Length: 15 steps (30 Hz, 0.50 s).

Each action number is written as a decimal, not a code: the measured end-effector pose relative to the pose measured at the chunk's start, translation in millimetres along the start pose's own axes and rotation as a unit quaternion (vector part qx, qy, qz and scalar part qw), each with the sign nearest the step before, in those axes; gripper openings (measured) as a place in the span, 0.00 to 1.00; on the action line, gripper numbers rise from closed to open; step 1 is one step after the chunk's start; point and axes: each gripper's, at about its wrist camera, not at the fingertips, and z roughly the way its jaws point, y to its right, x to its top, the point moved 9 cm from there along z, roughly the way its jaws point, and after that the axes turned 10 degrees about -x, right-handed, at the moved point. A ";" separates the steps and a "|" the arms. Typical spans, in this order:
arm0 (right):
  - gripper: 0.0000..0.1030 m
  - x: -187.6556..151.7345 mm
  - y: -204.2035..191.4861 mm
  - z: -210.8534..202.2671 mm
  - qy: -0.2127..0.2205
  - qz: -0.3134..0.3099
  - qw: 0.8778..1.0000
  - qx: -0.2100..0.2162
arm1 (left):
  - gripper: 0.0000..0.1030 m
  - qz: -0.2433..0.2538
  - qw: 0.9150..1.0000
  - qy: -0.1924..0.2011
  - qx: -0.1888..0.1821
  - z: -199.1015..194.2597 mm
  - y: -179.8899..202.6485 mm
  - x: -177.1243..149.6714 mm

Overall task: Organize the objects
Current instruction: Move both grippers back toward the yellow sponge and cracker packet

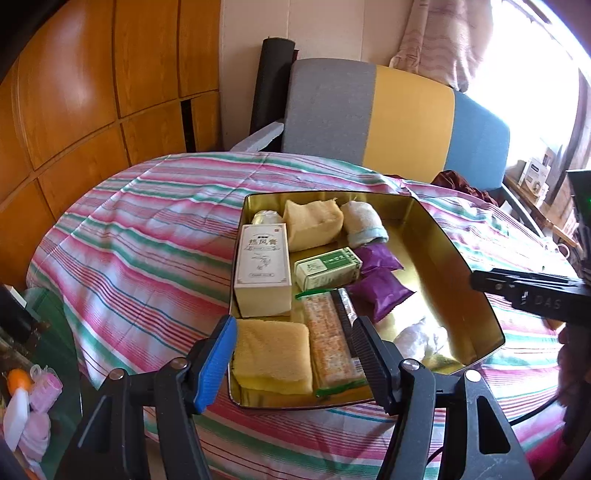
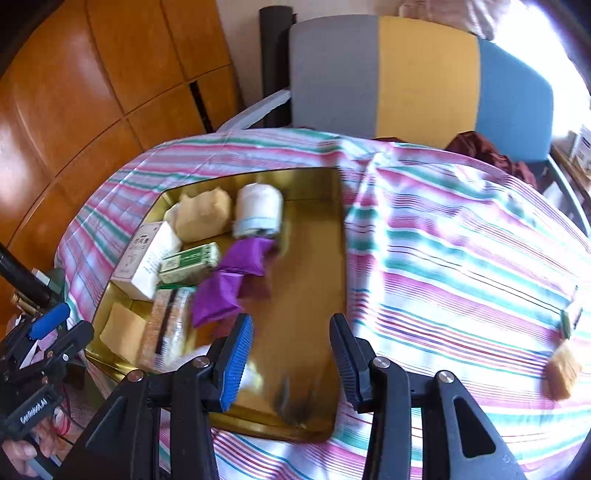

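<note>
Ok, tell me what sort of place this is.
Most likely a home living or dining room: a table under a striped cloth, wooden cabinets, a curtain by a bright window, and a tricolour chair.

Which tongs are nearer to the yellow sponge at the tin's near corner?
Left. The left tongs hang open right over the yellow sponge; the right tongs are open farther along the tin, over its bare side.

White box (image 1: pixel 263 271) in tin: Chinese title, reads approx. "痛风膏"; smaller print illegible. Green box (image 1: pixel 328 267): Chinese print, unreadable. Right gripper (image 1: pixel 532 291) body, seen from left wrist view: "DAS". Left gripper (image 2: pixel 35 410) handle, seen from right wrist view: "GenRobot.AI".
</note>
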 end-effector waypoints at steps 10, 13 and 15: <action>0.43 -14.3 105.8 -15.4 0.004 0.084 0.995 -0.062 | 0.64 0.037 0.999 -0.005 -0.017 4.3 35.2 8.0; 0.43 -20.2 141.8 -19.2 0.002 0.117 0.990 -0.082 | 0.65 0.053 0.998 -0.003 -0.023 6.0 49.1 12.5; 0.43 -24.4 166.1 -22.0 -0.001 0.137 0.986 -0.097 | 0.65 0.063 0.998 -0.002 -0.028 7.4 59.4 15.7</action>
